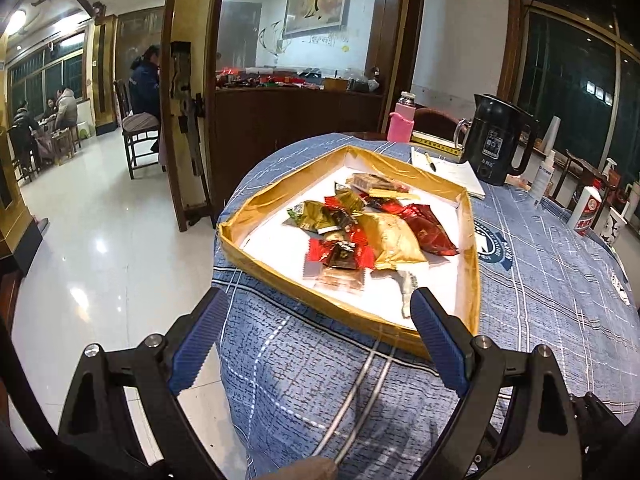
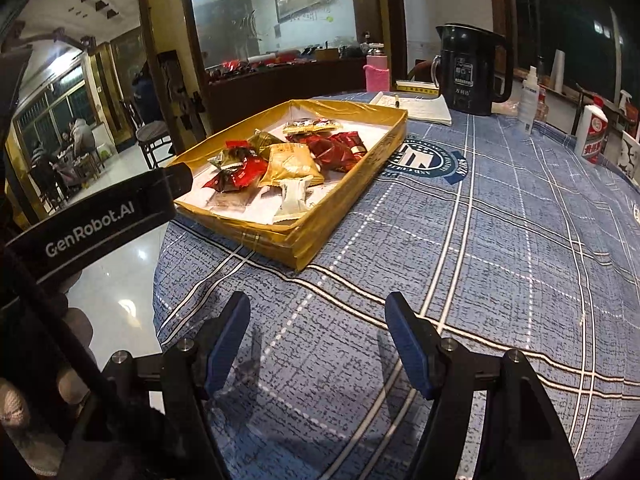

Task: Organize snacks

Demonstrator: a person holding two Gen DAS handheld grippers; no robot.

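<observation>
The snacks [image 1: 362, 226] are all piled inside the gold tray [image 1: 256, 208] on the table [image 2: 500, 240], gold packet [image 2: 291, 164] in the middle. Left gripper [image 1: 316, 324] is held at the tray's near edge, jaws spread, nothing pinched. Right gripper [image 2: 318, 338] is hovered over the blue cloth short of the tray, jaws spread too
</observation>
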